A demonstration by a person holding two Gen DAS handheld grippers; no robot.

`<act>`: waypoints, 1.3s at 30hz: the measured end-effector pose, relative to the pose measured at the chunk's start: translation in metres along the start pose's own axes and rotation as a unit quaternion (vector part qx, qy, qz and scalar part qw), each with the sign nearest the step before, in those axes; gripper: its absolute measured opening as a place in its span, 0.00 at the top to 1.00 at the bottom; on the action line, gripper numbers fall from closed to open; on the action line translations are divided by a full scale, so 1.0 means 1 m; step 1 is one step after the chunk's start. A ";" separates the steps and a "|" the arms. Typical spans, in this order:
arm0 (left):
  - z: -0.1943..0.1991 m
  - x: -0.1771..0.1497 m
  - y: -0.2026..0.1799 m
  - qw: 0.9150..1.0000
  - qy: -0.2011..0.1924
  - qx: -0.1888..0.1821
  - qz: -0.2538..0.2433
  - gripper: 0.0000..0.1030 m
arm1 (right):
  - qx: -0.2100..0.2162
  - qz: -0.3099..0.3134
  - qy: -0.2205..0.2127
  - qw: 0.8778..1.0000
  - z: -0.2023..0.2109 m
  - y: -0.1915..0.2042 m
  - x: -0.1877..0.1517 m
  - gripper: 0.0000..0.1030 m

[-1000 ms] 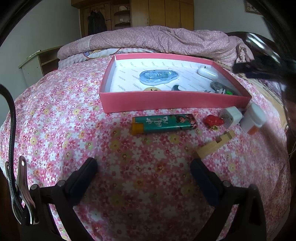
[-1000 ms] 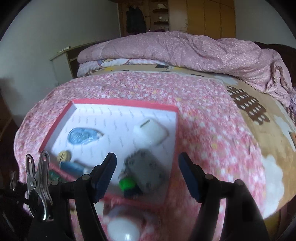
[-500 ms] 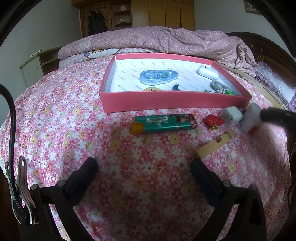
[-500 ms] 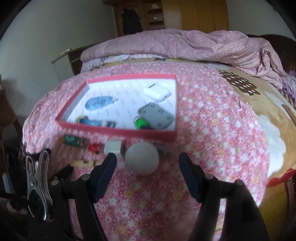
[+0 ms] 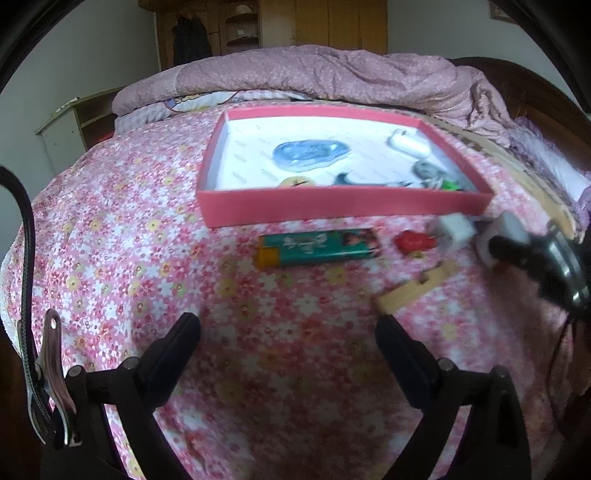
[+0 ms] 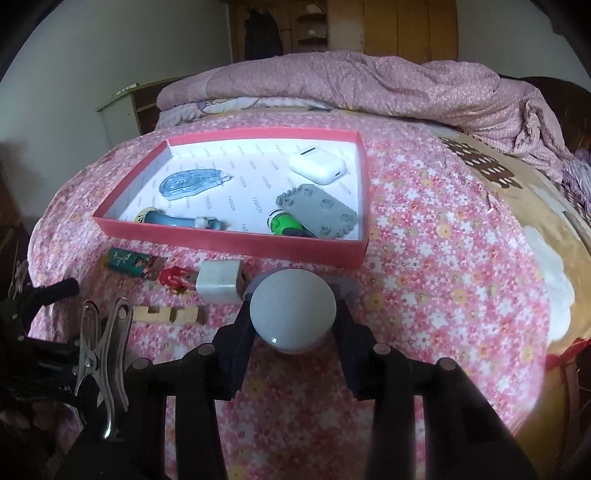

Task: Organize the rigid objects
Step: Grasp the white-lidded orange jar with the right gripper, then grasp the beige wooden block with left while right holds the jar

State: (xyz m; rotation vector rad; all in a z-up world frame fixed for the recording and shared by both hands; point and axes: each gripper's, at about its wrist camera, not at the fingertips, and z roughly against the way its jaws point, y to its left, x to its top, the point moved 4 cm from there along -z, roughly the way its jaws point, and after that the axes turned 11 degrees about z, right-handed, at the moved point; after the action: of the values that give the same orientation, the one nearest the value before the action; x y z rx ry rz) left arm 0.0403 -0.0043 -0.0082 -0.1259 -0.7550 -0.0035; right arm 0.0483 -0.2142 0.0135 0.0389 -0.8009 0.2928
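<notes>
My right gripper [image 6: 293, 314] is clamped on the round white bulb [image 6: 293, 309] just short of the pink tray [image 6: 236, 242], so I'd lift straight up to clear its near wall, then set down in the bare floor ahead-left, while my left gripper [image 5: 288, 345] waits spread apart.

I am in a home bedroom: everything sits on a bed [image 6: 436, 236] covered by a pink floral sheet, with a rumpled pink quilt [image 6: 369, 85] heaped along its far side. Behind it stands a wooden wardrobe [image 5: 332, 22] with dark clothes [image 5: 192, 40] hanging in an open section, and a low bedside cabinet [image 5: 70, 125] stands against the plain white wall.
</notes>
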 end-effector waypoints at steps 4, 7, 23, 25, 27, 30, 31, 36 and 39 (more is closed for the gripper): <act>0.016 0.006 -0.016 1.000 -0.009 -0.024 -0.011 0.04 | -0.001 -0.008 0.002 1.000 0.005 -0.003 -0.008 0.59; 0.016 0.007 -0.033 0.999 -0.006 -0.023 -0.034 0.04 | 0.006 -0.014 0.005 1.000 0.006 -0.005 -0.014 0.59; -0.026 0.013 -0.081 0.999 0.044 -0.018 0.017 0.07 | 0.026 -0.045 -0.005 0.999 0.014 -0.020 -0.027 0.59; -0.032 0.012 -0.085 0.999 0.046 -0.008 0.018 0.07 | 0.027 -0.049 -0.007 0.998 0.015 -0.021 -0.028 0.59; -0.034 0.014 -0.086 0.999 0.040 0.000 0.025 0.07 | 0.030 -0.052 -0.009 0.998 0.015 -0.022 -0.029 0.59; -0.035 0.016 -0.084 0.999 0.031 -0.004 0.043 0.07 | 0.034 -0.055 -0.012 0.998 0.015 -0.024 -0.030 0.59; -0.035 0.016 -0.083 0.999 0.030 -0.005 0.044 0.07 | 0.034 -0.055 -0.012 0.998 0.015 -0.024 -0.030 0.59; -0.032 0.011 -0.082 0.999 0.033 0.016 0.017 0.19 | 0.031 -0.054 -0.013 0.998 0.015 -0.023 -0.031 0.59; -0.029 0.012 -0.076 0.999 0.030 0.009 0.025 0.24 | 0.028 -0.052 -0.012 0.998 0.015 -0.022 -0.030 0.59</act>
State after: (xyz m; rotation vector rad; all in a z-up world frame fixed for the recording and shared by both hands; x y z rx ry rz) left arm 0.0651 -0.0828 -0.0130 -0.1263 -0.6915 0.0471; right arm 0.0236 -0.2453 0.0043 0.1366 -0.8116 0.2174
